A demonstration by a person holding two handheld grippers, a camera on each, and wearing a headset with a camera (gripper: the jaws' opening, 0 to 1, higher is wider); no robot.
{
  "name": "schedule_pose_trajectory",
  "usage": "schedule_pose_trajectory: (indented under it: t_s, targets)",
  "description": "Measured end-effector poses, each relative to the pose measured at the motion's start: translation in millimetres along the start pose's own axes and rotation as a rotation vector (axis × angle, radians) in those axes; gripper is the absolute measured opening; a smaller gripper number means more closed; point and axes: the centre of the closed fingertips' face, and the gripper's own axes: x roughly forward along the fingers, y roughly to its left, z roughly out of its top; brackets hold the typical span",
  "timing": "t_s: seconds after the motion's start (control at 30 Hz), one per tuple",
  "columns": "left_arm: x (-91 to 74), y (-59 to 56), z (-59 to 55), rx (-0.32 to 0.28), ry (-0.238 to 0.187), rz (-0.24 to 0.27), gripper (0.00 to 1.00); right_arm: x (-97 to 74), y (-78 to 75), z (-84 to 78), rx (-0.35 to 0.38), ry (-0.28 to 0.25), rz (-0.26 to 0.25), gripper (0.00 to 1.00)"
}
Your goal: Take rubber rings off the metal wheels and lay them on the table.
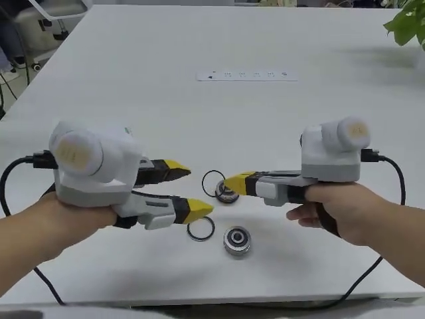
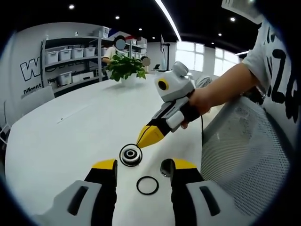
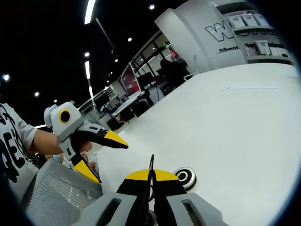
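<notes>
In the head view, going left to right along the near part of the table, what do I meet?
You meet the left hand → loose rubber ring → near metal wheel → right hand.

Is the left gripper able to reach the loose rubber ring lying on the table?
Likely yes: the left gripper is open, and the rubber ring lies bare on the table just ahead between its jaws.

**Bright open-plan lab or office**

Broad white tabletop with a socket strip, shelves of storage bins, a potted plant, a mesh chair, ceiling strip lights; the cut-off wall lettering is probably a company name.
</notes>
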Motion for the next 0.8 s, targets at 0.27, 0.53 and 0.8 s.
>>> schedule_pose_trajectory:
  t_s: [0.27,0.53,0.8]
  targets:
    - [-14.1,-3.4,-5.5,-0.009,-0.008,0.013,0.49,5.7,6.6,-8.7,0.000,0.027,0.022,0.00]
    - [-22.7,-3.0,-11.3,-0.033,-0.008,0.025,0.54,11.5,12.7,-22.6,0.005,0.068,0.049,0.00]
    - [-29.7,-5.9,-18.5,-0.046,-0.005,0.030,0.60,18.2,19.4,-36.7,0.008,0.122,0.082,0.00]
